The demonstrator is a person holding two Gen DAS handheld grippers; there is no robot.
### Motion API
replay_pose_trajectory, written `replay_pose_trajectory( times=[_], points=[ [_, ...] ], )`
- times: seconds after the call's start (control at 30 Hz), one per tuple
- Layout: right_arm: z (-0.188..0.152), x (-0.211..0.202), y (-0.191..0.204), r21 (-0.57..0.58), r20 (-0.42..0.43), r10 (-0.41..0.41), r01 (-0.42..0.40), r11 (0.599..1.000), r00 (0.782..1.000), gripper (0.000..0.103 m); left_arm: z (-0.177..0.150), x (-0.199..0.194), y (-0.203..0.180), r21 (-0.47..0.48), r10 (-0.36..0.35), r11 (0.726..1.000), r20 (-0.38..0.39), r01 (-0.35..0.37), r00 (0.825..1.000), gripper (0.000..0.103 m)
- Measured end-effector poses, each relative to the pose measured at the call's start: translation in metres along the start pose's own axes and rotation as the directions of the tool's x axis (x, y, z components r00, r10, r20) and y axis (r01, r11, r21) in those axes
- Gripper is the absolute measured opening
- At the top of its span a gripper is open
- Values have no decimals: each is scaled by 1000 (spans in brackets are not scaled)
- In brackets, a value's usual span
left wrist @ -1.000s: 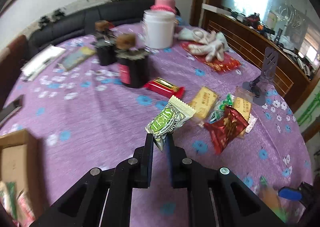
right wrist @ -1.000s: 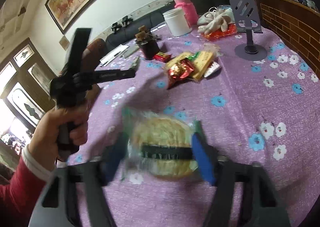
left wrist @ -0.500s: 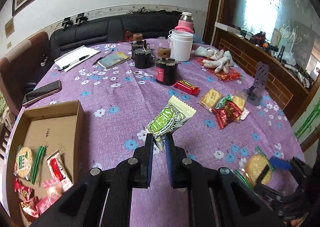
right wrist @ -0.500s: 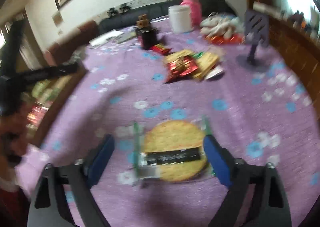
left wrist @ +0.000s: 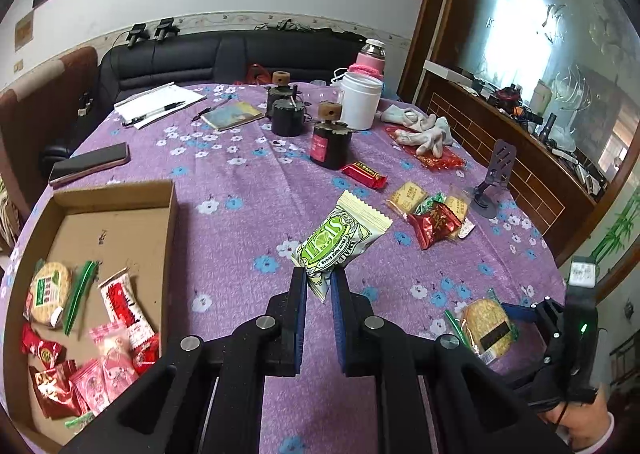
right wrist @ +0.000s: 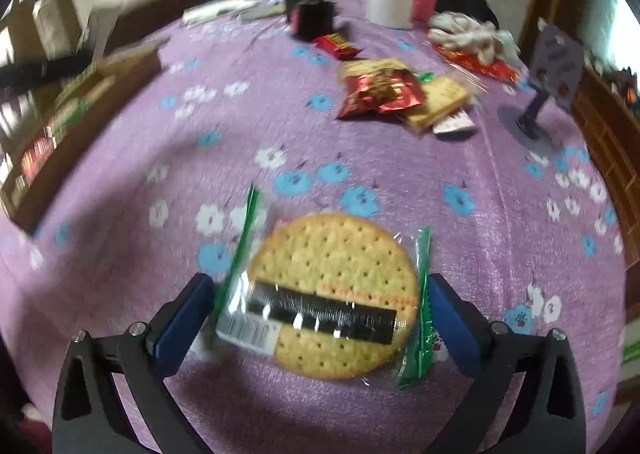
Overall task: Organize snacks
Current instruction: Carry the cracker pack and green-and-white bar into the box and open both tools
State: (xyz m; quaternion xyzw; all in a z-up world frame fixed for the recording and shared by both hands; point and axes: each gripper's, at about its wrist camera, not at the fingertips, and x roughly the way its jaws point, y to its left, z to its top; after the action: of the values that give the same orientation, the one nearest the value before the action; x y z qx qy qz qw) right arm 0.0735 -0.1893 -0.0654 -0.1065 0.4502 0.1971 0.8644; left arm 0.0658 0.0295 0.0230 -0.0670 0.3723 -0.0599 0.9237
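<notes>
My left gripper point(left wrist: 319, 278) is shut on a green and white snack packet point(left wrist: 340, 244) and holds it above the purple flowered tablecloth point(left wrist: 240, 189). My right gripper point(right wrist: 316, 290) is shut on a round cracker in clear wrap point(right wrist: 332, 294), held by its edges above the cloth; it also shows in the left wrist view point(left wrist: 486, 328). A cardboard box point(left wrist: 116, 197) at the left holds several snacks, among them a round cracker point(left wrist: 46, 292) and pink and red packets point(left wrist: 112, 358). A pile of loose snacks point(left wrist: 434, 213) lies to the right, also in the right wrist view point(right wrist: 396, 91).
A red bar point(left wrist: 364, 173) lies by a dark jar point(left wrist: 330, 141). Behind stand a white tub point(left wrist: 360, 99), a pink flask point(left wrist: 370, 61), gloves point(left wrist: 420, 129) and a phone stand point(left wrist: 494, 177). A phone point(left wrist: 90, 163), notebook point(left wrist: 232, 115) and papers point(left wrist: 158, 103) lie at the far left.
The left gripper has pulled back and up with its packet, so the box has come into view. The right gripper has swung with the cracker toward the table's middle.
</notes>
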Motion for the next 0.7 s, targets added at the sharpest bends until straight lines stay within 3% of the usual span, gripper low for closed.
replay_pose_trajectory(
  times=[0.07,0.1,0.13,0.2,0.37,0.7],
  points=[
    [0,0,-3,20,1,1,-1,1000,1000,98,-3,-1,2,-6,3,1000,-3,-3,1000,11],
    [0,-2,-6,32,12,0,0,999,1000,85,-4,-2,3,-5,4,1000,-4,-4,1000,11],
    [0,-5,-8,50,29,3,-4,999,1000,80,-6,-3,3,-4,9,1000,-3,-9,1000,11],
    [0,-9,-13,87,45,32,-36,996,998,77,-8,-6,5,-2,25,1000,2,-25,1000,11],
    [5,-21,-9,146,99,110,-124,982,989,77,-11,-20,11,-13,66,998,30,-66,997,11],
    [37,-46,50,57,185,249,-263,963,951,77,-15,-51,38,-51,205,978,87,-201,975,12]
  ],
)
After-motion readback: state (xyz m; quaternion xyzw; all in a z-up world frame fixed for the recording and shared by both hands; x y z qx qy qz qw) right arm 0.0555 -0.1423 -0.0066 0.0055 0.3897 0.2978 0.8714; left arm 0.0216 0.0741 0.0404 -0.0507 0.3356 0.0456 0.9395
